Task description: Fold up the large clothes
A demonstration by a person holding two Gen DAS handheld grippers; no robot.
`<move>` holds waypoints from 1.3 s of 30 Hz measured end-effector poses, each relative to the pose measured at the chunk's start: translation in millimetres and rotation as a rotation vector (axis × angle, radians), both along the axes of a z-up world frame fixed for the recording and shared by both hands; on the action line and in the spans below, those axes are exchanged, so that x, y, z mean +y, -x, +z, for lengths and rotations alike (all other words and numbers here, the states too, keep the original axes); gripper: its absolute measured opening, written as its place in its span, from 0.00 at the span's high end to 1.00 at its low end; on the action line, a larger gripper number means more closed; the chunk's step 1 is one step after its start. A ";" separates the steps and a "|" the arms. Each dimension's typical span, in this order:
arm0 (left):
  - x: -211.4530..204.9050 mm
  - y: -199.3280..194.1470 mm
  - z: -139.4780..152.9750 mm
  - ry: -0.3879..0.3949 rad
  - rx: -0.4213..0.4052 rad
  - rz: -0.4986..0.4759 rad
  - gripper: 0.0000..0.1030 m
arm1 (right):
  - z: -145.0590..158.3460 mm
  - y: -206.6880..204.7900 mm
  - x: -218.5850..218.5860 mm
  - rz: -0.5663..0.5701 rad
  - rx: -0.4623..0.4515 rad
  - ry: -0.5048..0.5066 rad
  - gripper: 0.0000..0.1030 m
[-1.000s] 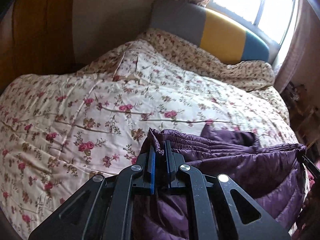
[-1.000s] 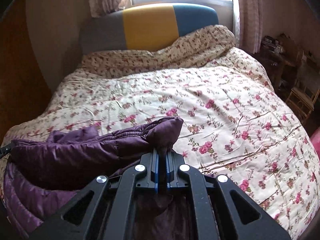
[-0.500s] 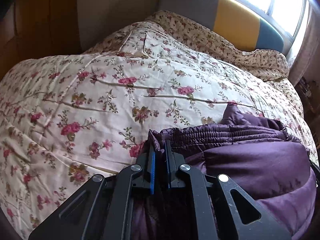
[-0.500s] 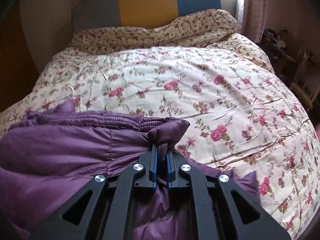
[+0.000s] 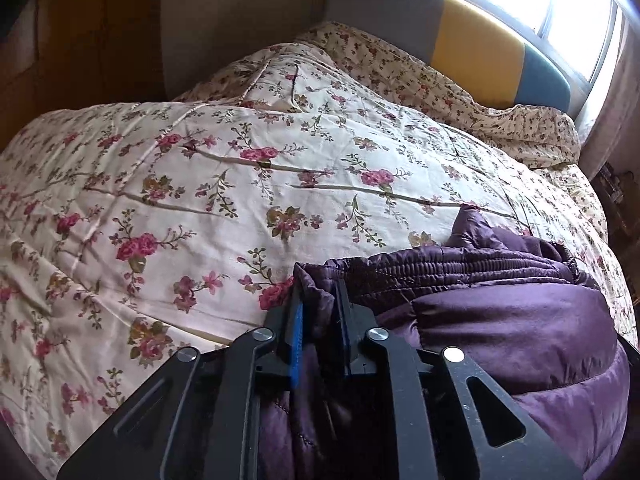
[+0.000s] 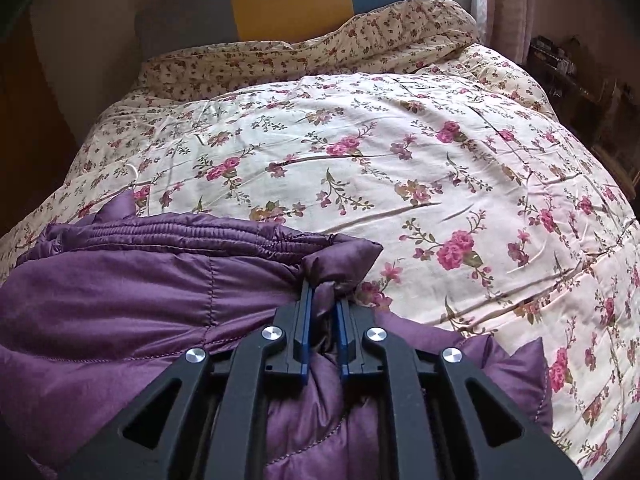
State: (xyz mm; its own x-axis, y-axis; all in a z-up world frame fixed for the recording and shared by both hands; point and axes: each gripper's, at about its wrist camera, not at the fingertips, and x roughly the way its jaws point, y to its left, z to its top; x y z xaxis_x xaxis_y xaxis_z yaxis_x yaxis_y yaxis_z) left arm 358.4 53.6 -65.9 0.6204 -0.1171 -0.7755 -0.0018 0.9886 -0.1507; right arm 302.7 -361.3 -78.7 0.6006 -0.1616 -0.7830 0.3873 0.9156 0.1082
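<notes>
Both grippers have come down since a second ago, and the purple padded jacket (image 5: 500, 320) that hung bunched above the bed now lies doubled on the flowered quilt (image 5: 240, 184), its gathered hem on top. The left gripper (image 5: 320, 312) has just been easing its jaws apart: a clear gap shows and the hem corner sits loose between the blue pads, no longer pinched. The right gripper (image 6: 322, 300) has also just been loosening, but less; a puffed corner of cloth is between its pads and they look to be touching it yet, so I would call that a slackening hold. As a judgement, one fold has just been laid and is being let go; the bundle looks thick and uneven, so smoothing and perhaps another fold remain. The jacket lies at the near end of the bed, with wide bare quilt beyond it up to the headboard (image 6: 292, 0); cluttered shelves (image 6: 568, 68) stand off to the right side.
</notes>
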 end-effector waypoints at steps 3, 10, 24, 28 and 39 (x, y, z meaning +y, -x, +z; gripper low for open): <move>5.6 4.3 8.9 0.004 0.000 0.010 0.49 | 6.2 1.7 1.0 -0.017 0.002 0.022 0.76; 16.0 28.3 45.0 0.042 -0.088 0.024 0.41 | 28.5 15.2 4.9 -0.036 -0.047 0.029 0.64; -64.0 66.0 51.2 0.102 -0.125 -0.146 0.40 | 58.4 39.5 125.6 0.187 -0.191 -0.036 0.57; -63.1 60.2 31.6 0.101 -0.088 -0.129 0.40 | 40.5 32.4 139.5 0.193 -0.161 -0.013 0.57; -62.2 60.8 2.8 0.074 -0.083 -0.133 0.40 | 5.7 22.4 143.2 0.186 -0.131 0.016 0.57</move>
State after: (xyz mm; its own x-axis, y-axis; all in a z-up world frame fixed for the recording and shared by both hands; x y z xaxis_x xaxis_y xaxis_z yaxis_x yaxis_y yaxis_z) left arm 297.6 -8.6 -63.1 0.6575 -0.2568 -0.7084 0.1435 0.9656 -0.2169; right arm 280.3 -218.1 -72.9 0.7177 -0.0505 -0.6946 0.1957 0.9718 0.1316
